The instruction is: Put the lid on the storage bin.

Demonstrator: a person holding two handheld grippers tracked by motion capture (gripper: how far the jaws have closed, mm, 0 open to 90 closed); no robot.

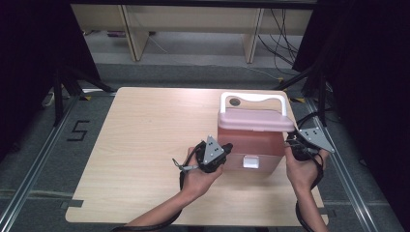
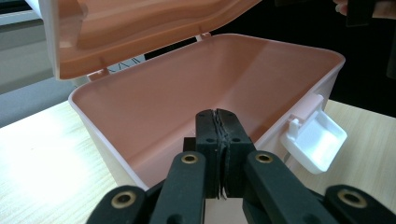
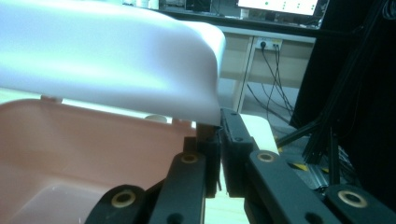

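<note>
A pink plastic box (image 1: 249, 145) with a white handle (image 1: 251, 99) stands on the right half of the wooden table (image 1: 145, 145). Its lid (image 1: 254, 121) is tilted up off the rim, and the inside (image 2: 187, 93) looks bare. A white latch (image 2: 317, 140) hangs open on the front wall. My left gripper (image 2: 217, 114) is at the box's front left corner, with its pads pressed together over the rim and nothing seen between them. My right gripper (image 3: 219, 126) is at the box's right side, shut on the edge of the raised lid (image 3: 107, 51).
The table's left half (image 1: 135, 125) is bare wood. Dark curtains and black stand legs (image 1: 63, 92) flank the table. Beyond the far edge are a pale desk (image 1: 193, 29) and loose cables (image 1: 280, 43) on the floor.
</note>
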